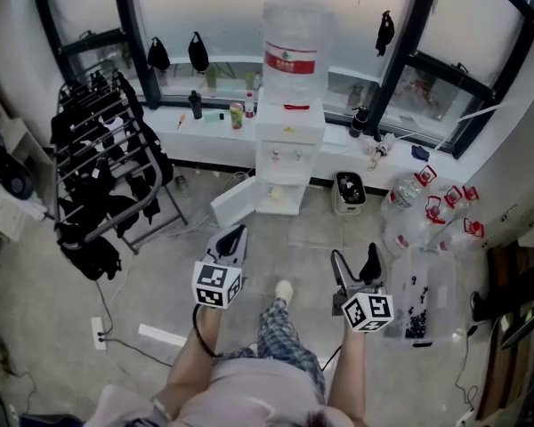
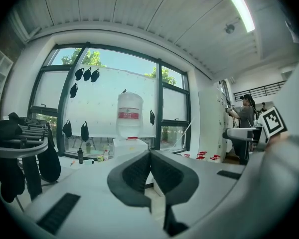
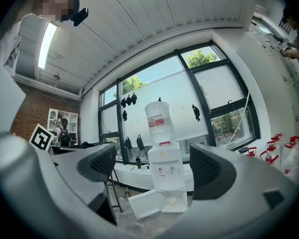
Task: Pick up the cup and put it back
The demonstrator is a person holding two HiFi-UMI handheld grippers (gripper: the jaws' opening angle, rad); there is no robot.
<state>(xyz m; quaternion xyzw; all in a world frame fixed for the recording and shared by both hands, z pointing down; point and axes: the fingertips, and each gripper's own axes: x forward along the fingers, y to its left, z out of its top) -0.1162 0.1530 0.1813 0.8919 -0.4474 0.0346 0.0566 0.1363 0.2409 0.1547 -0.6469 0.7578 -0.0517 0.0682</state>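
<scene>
No cup made out for sure in any view. Best guess = small pale thing (image 3: 172, 201) low inside open bottom compartment of white floor-standing water dispenser (image 1: 289, 145). Too small to confirm, long axis can't tell. White compartment door (image 1: 234, 205) swung out toward person's left.

Key relation: dispenser straight ahead of both tools and well apart from both, so compartment lies ahead and below tool height.
- Left tool (image 1: 234, 237): jaws together, nothing between them. Sits a bit nearer the open door.
- Right tool (image 1: 356, 265): jaws apart, empty, dispenser framed in the gap far off.

Judgement: right better set for a grab since already open, but needs step fwd plus a drop toward the floor-level compartment. Approach from person's right probably avoids the door.

Surface: pale grey concrete-look floor (image 1: 294, 247), hard and flat.

Room:
- Upside-down clear water bottle w/ red label (image 1: 294, 34) on top of dispenser.
- Long white window-ledge worktop (image 1: 205, 132) behind, carrying small bottles and a can.
- Black drying rack hung w/ dark items (image 1: 107, 167) on left.
- Cluster of empty clear jugs w/ red caps (image 1: 427, 207) on right.
- Clear plastic bin w/ small black parts (image 1: 423, 296) just beside right tool.
- Big black-framed windows all round.
</scene>
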